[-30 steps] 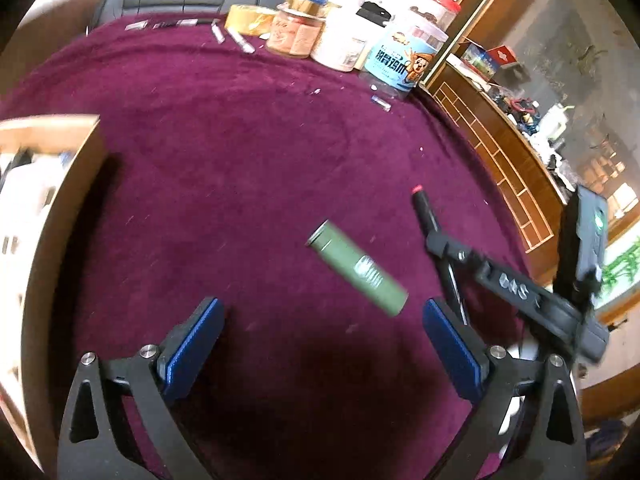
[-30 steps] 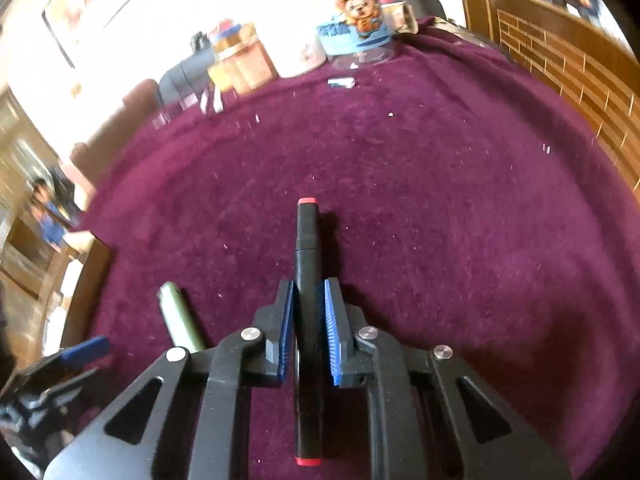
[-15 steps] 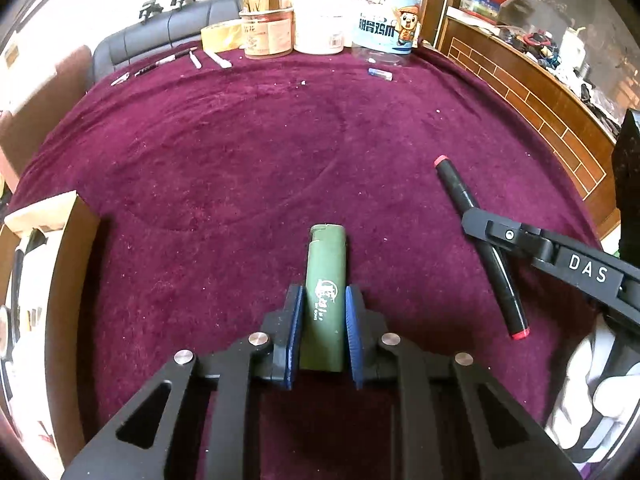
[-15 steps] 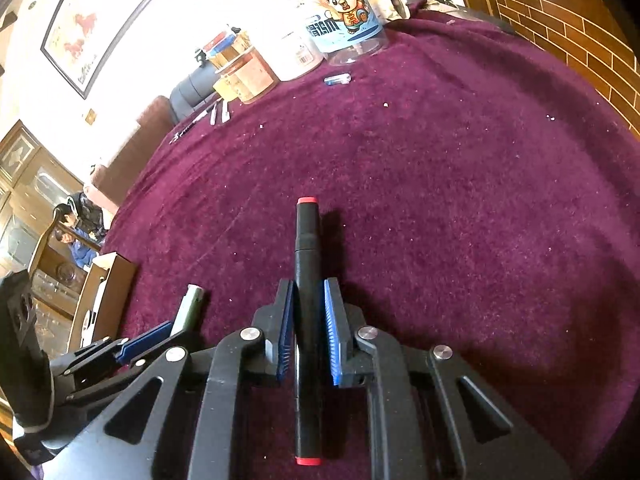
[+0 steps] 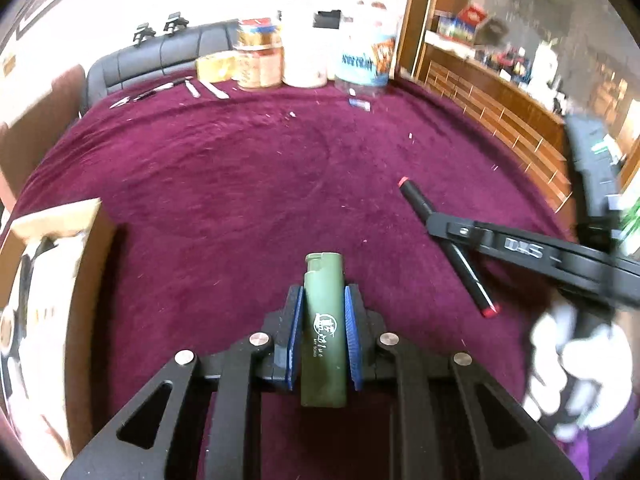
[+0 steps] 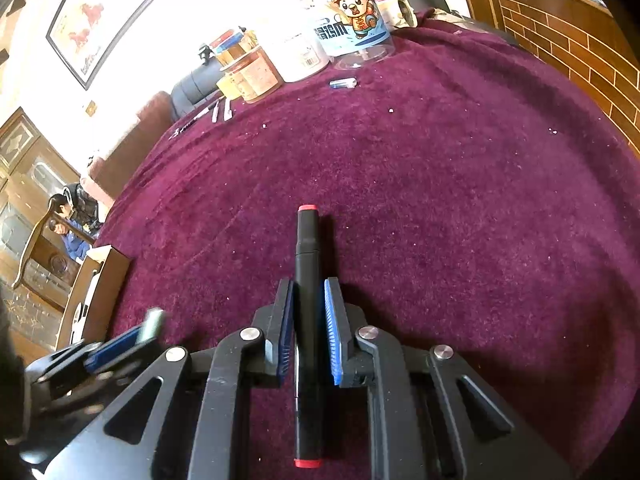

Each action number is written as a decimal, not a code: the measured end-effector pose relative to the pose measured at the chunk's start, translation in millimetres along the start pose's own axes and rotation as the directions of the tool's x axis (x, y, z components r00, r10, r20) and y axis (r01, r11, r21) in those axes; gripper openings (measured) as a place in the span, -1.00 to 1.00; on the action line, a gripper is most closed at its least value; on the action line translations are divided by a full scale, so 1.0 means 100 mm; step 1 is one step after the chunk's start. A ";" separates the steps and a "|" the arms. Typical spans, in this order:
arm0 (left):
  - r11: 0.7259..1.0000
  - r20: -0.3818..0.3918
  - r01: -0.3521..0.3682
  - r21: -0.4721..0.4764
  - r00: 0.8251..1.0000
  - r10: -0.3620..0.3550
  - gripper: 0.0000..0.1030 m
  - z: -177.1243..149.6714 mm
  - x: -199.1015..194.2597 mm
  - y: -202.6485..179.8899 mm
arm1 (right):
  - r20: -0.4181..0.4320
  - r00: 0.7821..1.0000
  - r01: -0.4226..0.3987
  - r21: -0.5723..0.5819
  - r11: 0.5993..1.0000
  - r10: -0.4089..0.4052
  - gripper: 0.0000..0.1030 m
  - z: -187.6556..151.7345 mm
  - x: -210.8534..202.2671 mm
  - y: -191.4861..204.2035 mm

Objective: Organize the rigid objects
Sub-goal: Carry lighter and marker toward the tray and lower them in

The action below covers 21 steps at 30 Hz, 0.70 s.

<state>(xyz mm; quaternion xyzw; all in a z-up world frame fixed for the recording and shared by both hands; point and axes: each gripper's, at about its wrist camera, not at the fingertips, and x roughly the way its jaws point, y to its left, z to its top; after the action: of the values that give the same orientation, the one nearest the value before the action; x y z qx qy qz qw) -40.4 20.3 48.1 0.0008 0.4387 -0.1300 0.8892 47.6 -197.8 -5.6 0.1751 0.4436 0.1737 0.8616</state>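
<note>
Box: a brown cardboard box (image 5: 86, 264) sits at the left edge of the table, with white and dark things inside that are too blurry to name.
Left claw: the left claw (image 5: 323, 330) is squeezed tight on a green lighter (image 5: 323, 332). The blue pads (image 5: 295, 336) press on both sides of it.
Lighter: it points forward, away from the camera, with its top end sticking out past the pads. It is held over the table (image 5: 224, 184), which has a dark red cloth on it.
Right claw: the right claw (image 6: 307, 326) is squeezed tight on a black pen (image 6: 307, 280) with red ends.
Pen: it points forward between the blue pads, with one red end far out in front and the other red end back near the camera.
Jars: some jars (image 5: 260, 60) and a tub with a cartoon on it (image 6: 352, 20) stand at the far edge of the table, well apart from both claws.
</note>
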 end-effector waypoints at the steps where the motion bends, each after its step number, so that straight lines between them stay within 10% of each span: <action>1: 1.000 0.010 0.014 -0.013 1.000 -0.014 -0.68 -0.04 -0.11 0.06 | 0.001 1.000 -0.002 0.001 1.000 0.002 -0.75 0.00 0.00 0.00; 9: 0.995 0.123 -0.028 -0.097 0.992 0.040 -0.68 -0.48 -1.11 0.86 | -0.018 0.983 0.179 -0.110 0.978 -0.182 -0.76 -0.09 -0.01 0.36; 21: 0.913 0.127 -0.118 -0.391 0.975 0.180 -0.67 -1.08 -1.51 2.30 | -0.035 0.992 -0.126 -0.034 0.991 0.125 -0.75 -0.31 -0.46 1.10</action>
<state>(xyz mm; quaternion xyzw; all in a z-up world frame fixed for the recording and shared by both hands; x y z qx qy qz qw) -159.3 290.2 73.9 -0.1489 0.3814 0.0263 0.9120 -19.1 -118.0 60.0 0.1841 0.4428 0.2382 0.8445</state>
